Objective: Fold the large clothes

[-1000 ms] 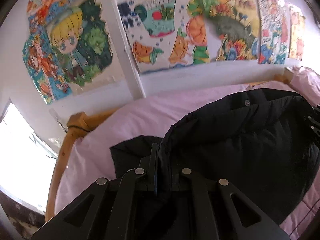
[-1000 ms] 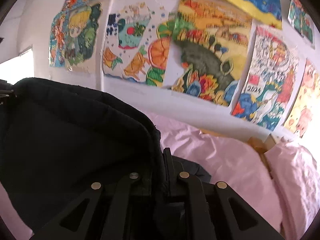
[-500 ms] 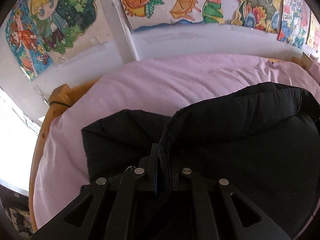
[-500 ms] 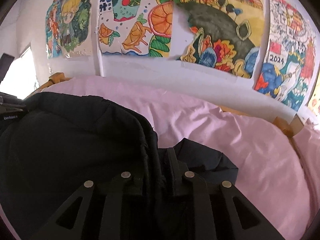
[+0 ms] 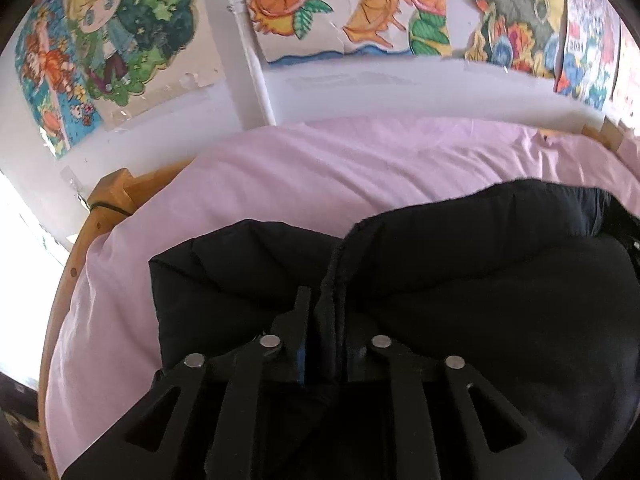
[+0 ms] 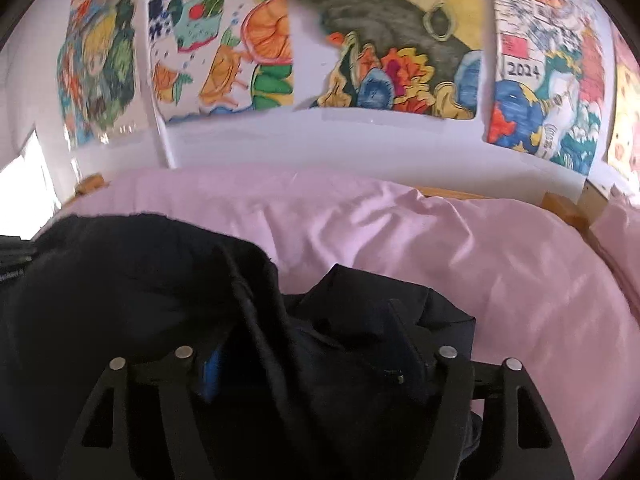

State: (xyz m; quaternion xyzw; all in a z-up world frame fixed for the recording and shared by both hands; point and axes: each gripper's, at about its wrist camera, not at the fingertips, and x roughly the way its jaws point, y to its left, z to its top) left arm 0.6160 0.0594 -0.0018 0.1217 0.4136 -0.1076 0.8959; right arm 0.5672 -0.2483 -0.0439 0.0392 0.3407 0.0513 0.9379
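A large black padded jacket [image 5: 460,280] lies on a pink bed sheet [image 5: 320,168]. My left gripper [image 5: 318,300] is shut on the jacket's hem edge, which rises as a ridge between its fingers. In the right wrist view the jacket [image 6: 140,280] drapes loosely between the fingers of my right gripper [image 6: 312,320], whose jaws stand wide apart; the fabric hides most of the fingers. A folded-over part of the jacket [image 6: 380,304] lies ahead on the sheet [image 6: 440,232].
A wooden bed frame [image 5: 108,200] runs along the left edge and shows at the far right [image 6: 560,208]. A white wall [image 5: 360,88] with several colourful posters stands behind the bed. A bright window [image 6: 24,172] is at the left.
Both grippers have come down toward the bed with the jacket. The right gripper's jaws have opened and the fabric has slackened between them. The left gripper stays shut on the hem.
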